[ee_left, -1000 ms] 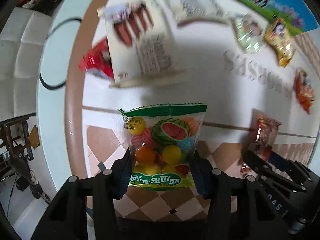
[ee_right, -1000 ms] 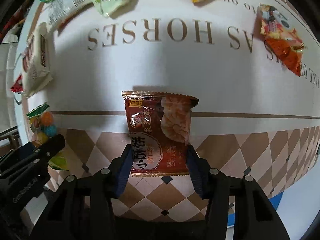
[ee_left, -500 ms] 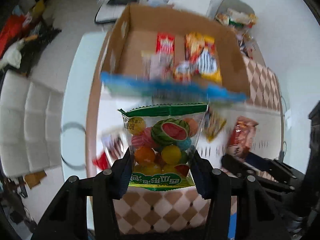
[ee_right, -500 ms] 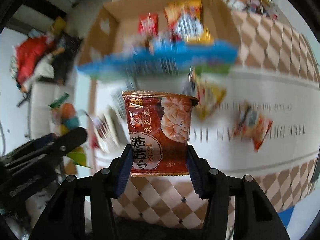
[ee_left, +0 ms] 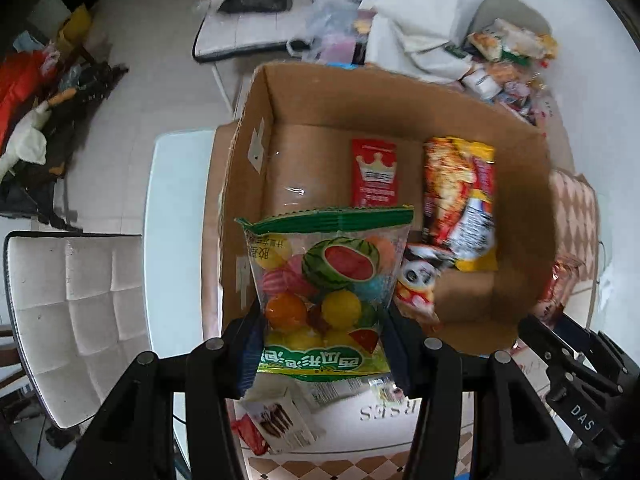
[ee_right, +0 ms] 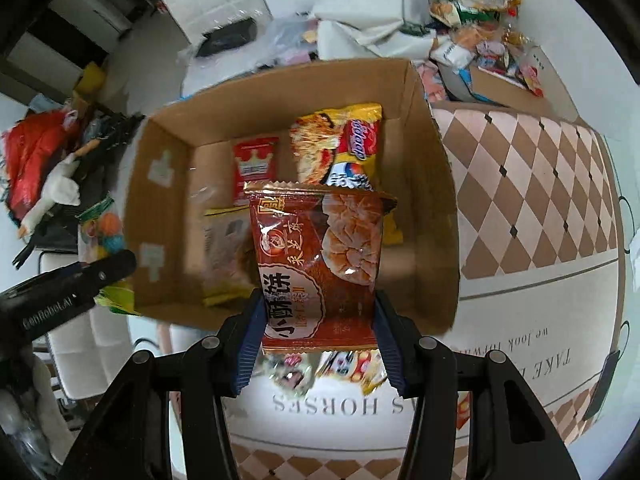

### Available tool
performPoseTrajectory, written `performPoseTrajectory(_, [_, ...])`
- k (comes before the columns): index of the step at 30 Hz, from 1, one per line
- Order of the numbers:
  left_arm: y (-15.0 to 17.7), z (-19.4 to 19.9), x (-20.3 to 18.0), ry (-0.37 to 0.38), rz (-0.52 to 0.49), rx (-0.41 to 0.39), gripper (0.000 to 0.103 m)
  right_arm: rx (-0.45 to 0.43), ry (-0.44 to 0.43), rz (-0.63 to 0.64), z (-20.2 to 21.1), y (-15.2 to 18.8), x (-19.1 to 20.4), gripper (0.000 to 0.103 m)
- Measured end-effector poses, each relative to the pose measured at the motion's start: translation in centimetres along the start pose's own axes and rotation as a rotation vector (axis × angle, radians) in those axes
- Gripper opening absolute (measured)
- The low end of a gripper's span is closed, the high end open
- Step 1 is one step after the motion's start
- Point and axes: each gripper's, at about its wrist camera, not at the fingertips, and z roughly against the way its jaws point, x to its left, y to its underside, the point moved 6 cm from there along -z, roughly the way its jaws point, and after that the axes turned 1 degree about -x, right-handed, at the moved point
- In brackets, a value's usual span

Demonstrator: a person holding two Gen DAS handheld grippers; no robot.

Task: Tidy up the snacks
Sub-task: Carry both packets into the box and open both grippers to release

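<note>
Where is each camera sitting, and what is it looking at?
Left wrist: on the left gripper, looking down past its fruit candy bag; the right gripper shows at right.
Right wrist: on the right gripper, looking down past its brown pastry packet; the left gripper shows at left.
Shared: the cardboard box of snacks below.

A: So where's everything sitting? The cardboard box (ee_left: 256, 128) is on the worktop (ee_right: 520, 208), and both held packets hang over it: the fruit candy bag (ee_left: 328, 280) over its left side, the pastry packet (ee_right: 320, 264) more over the middle.

B: Yep, and inside, the crown packet (ee_right: 255, 168) lies toward the far wall with the noodle bag (ee_right: 340, 144) right beside it. A few loose snack packets (ee_right: 344, 364) lie on the worktop in front of the box. A chair (ee_left: 76, 312) stands off to the left.
</note>
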Motion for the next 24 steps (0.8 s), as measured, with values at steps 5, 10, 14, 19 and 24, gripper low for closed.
performPoseTrajectory(5, [-1.0,-3.8,0.6,-0.033,-0.006,0.095,0.050,0.059,0.039,-0.010,-4.1,-1.8,-1.4,0.055])
performPoseTrajectory(10, [-0.9,-6.8,0.6,-0.054,-0.020,0.155,0.050,0.104,0.069,-0.004,-6.3,-1.7,-2.1,0.055])
performPoseTrajectory(14, [-0.5,-8.0,0.5,-0.058,-0.022,0.182,0.050,0.130,0.078,0.000,-8.0,-1.8,-2.5,0.055])
performPoseTrajectory(19, [-0.1,-8.9,0.2,-0.071,-0.044,0.208,0.050,0.151,0.086,0.007,-9.3,-1.9,-2.6,0.055])
performPoseTrajectory(24, [-0.3,-9.0,-0.3,-0.052,-0.032,0.208,0.057,0.223,0.072,0.021,-10.9,-1.3,-2.2,0.065])
